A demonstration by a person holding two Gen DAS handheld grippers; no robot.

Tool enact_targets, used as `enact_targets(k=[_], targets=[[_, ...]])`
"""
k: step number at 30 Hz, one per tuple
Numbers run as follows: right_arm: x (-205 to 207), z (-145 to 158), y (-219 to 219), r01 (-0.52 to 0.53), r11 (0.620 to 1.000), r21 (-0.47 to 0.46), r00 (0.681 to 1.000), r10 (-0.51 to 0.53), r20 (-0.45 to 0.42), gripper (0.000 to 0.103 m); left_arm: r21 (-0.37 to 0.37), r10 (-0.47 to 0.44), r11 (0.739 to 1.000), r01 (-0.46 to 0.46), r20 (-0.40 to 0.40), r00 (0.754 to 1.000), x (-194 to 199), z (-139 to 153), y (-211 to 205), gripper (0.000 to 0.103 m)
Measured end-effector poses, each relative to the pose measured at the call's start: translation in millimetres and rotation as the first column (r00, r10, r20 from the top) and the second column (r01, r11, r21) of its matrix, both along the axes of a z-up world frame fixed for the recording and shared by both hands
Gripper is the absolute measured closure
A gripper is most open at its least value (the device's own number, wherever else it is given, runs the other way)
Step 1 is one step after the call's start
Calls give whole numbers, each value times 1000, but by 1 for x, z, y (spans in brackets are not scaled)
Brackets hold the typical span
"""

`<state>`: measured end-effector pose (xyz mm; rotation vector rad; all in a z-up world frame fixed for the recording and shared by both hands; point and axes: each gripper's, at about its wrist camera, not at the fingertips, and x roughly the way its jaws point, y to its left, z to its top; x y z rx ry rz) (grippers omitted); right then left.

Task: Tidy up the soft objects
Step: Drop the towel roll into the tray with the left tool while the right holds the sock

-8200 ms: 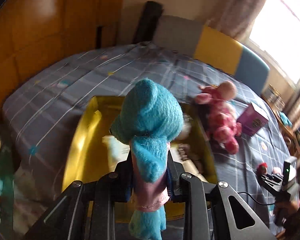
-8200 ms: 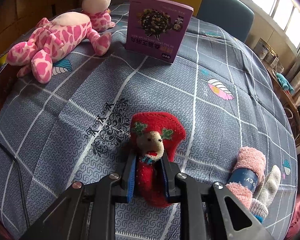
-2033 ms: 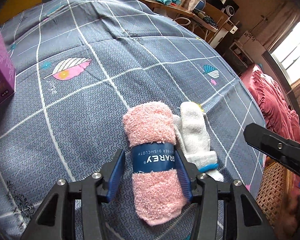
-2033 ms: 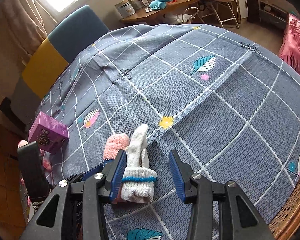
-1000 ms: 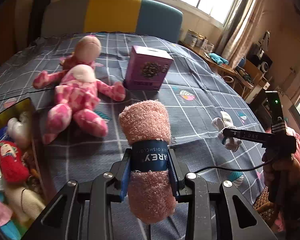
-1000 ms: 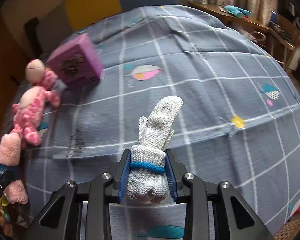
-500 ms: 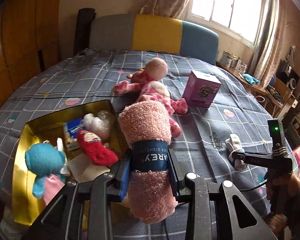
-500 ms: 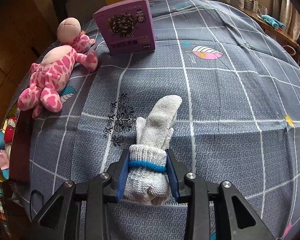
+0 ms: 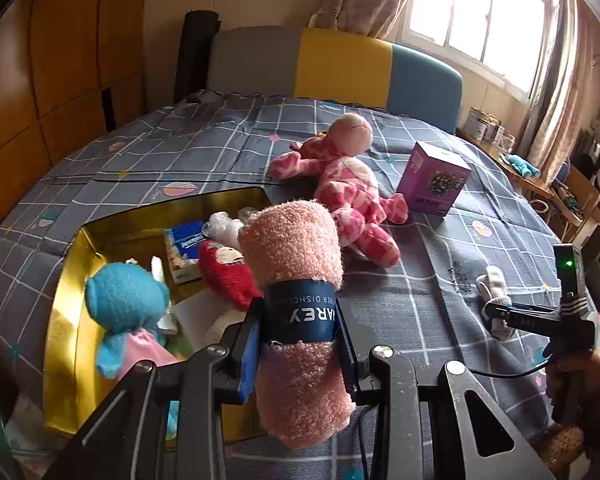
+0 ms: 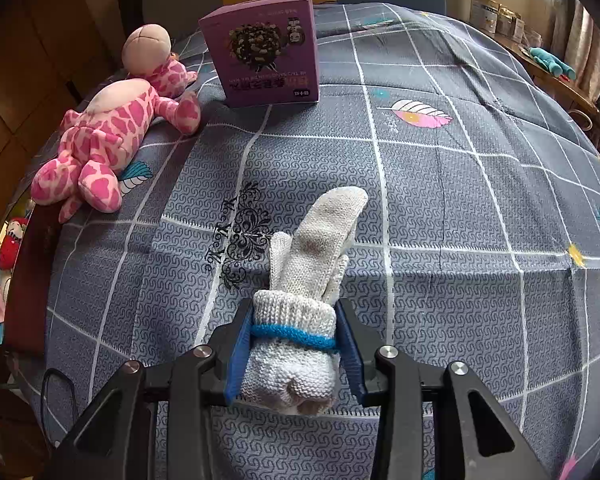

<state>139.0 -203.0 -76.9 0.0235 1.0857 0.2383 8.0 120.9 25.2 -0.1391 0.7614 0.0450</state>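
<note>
Pink rolled towel [image 9: 296, 320] stands clamped in the left gripper [image 9: 298, 344], nearer the gold tray [image 9: 66, 320] lying just down-left; the right gripper's [image 10: 294, 350] jaws, just easing apart, seemingly still touch the glove [image 10: 300, 320] on the bedspread [image 10: 460, 200].

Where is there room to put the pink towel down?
Bare bedspread lies right of the purple box and glove, and between the glove and giraffe. The gold tray is crowded with toys; only its far left corner looks bare.
</note>
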Motion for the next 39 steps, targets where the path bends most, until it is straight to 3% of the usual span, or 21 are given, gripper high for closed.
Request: enact_targets(k=[6, 11, 16, 21, 27, 29, 31, 32, 39], targets=[[-3, 1, 5, -21, 999, -43, 999, 23, 25, 63, -7, 52, 999, -52, 0, 999, -10, 0, 21, 69], [-5, 2, 9, -40, 996, -77, 998, 43, 43, 63, -54, 146, 988, -146, -5, 989, -27, 2, 64, 69], [-6, 2, 9, -41, 996, -78, 998, 44, 43, 63, -79, 312, 946, -314, -34, 949, -47, -3, 128, 69], [-6, 3, 9, -43, 996, -80, 998, 47, 43, 63, -110, 380, 914, -391, -109, 919, -50, -25, 166, 69], [-7, 2, 10, -45, 995, -88, 998, 50, 45, 63, -20, 406, 910, -414, -161, 900, -27, -54, 174, 64], [-7, 2, 10, -47, 994, -94, 998, 52, 47, 63, 1, 401, 913, -408, -184, 897, -18, -63, 175, 59], [-8, 2, 11, -47, 994, -98, 997, 52, 49, 63, 25, 388, 920, -391, -196, 901, -12, -70, 173, 44], [-8, 3, 11, -47, 994, -100, 997, 52, 50, 63, 42, 407, 912, -407, -203, 891, -11, -72, 173, 44], [-9, 2, 13, -49, 991, -121, 997, 56, 56, 63, 97, 434, 900, -424, -112, 894, -26, -59, 159, 43]])
